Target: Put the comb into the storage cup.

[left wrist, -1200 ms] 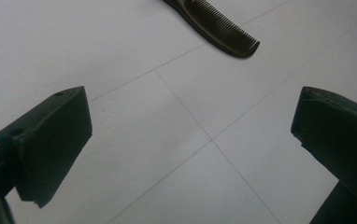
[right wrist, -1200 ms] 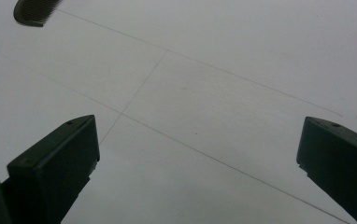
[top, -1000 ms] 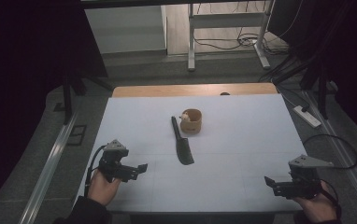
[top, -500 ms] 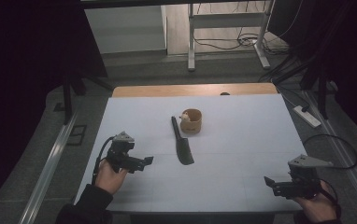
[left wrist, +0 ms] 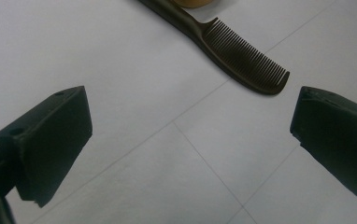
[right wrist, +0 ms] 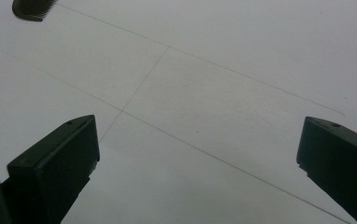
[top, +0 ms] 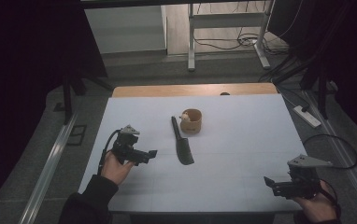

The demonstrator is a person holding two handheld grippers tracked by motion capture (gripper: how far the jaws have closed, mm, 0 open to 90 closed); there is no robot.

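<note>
A dark comb (top: 182, 141) lies near the middle of the white table (top: 242, 140), its toothed end toward me; it also appears in the left gripper view as the comb (left wrist: 232, 52). Just behind it stands a small tan round cup (top: 191, 121) with something pale on its rim. My left gripper (top: 152, 153) hovers left of the comb, open and empty, its jaws wide apart in the left gripper view (left wrist: 190, 149). My right gripper (top: 267, 182) sits at the near right corner, open with nothing between its jaws (right wrist: 197, 168). The comb's tip (right wrist: 32, 8) peeks in at the top left there.
The table's wooden far edge (top: 195, 89) borders a grey floor with metal frame legs (top: 191, 42) and cables. A power strip (top: 307, 116) lies on the floor at the right. Faint seam lines cross the white surface.
My left gripper has moved forward and rightward toward the comb. The right gripper has stayed in place.
</note>
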